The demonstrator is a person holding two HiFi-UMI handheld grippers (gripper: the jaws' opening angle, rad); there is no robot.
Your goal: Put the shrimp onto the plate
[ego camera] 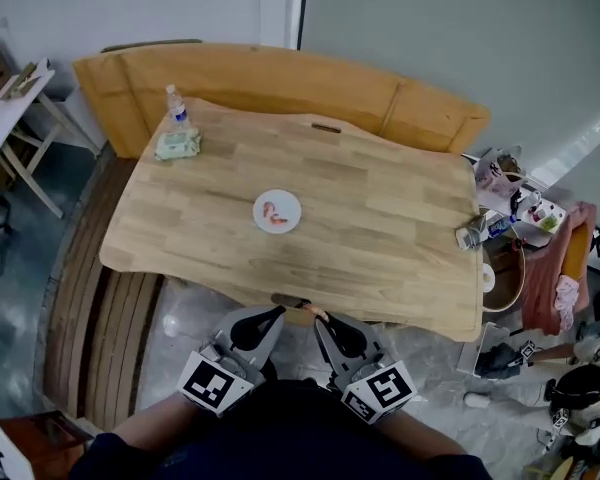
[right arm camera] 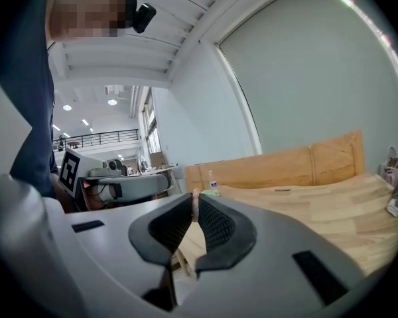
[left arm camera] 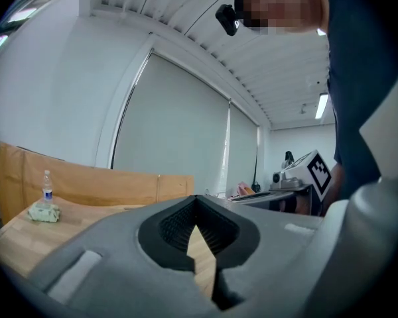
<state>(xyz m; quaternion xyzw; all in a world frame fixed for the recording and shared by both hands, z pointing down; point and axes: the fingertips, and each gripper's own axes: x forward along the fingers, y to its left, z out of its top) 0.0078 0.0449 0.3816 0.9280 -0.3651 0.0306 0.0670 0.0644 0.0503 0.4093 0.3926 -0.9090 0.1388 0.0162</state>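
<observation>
Water bottle (ego camera: 176,105) beside a green wipes pack (ego camera: 177,145) at the wooden table's (ego camera: 380,228) far left corner

**A:** What closes the scene on the far side?

**B:** A white wall (ego camera: 130,8) at the far left meets a grey roller blind (ego camera: 460,38) drawn over a large window. The back of a wooden bench (ego camera: 260,78) runs beneath both.

**A:** And the furniture?

**B:** A pale wooden table (ego camera: 380,228) with a wavy edge fills the centre. A slatted wooden seat (ego camera: 100,338) lies along its left side, on a glossy grey floor (ego camera: 20,298). A white folding stand (ego camera: 20,98) sits at the far left.

**A:** Lighting?

**B:** In the left gripper view, a strip lamp (left arm camera: 322,105) glows on a ribbed white ceiling (left arm camera: 252,65). In the right gripper view, round ceiling lamps (right arm camera: 113,102) shine above a railed gallery (right arm camera: 99,138) deep in the room.
</observation>
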